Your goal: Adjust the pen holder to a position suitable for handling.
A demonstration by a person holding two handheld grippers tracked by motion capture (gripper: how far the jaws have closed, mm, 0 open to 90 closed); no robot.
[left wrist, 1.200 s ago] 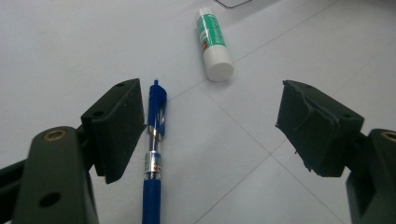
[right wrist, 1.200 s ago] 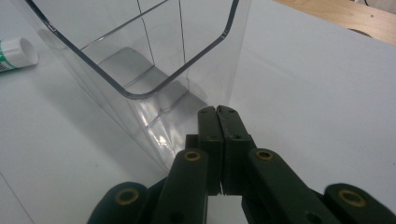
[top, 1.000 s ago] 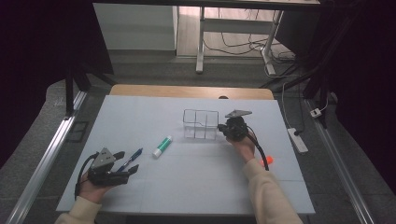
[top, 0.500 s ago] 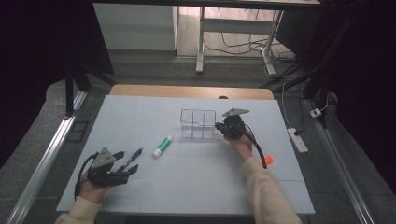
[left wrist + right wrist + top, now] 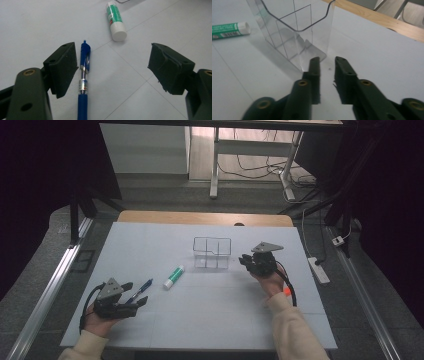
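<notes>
My right gripper (image 5: 246,261) sits just beside the clear box (image 5: 212,253), at its right end. Its jaws have just been opening: in the right gripper view (image 5: 327,60) they stand a narrow gap apart with nothing between them, tips close to the box's (image 5: 294,32) near corner but off it. The box stands upright on the white table (image 5: 210,315), near the middle.

My left gripper (image 5: 135,294) rests at the table's near left with its jaws wide apart and holding nothing. In the left gripper view (image 5: 113,63) a blue pen (image 5: 83,77) lies between them, close against the left jaw. Beyond it lies a glue stick (image 5: 115,21), white cap toward me. From above, the pen (image 5: 141,289) and the stick (image 5: 173,276) lie between the left gripper and the box.
</notes>
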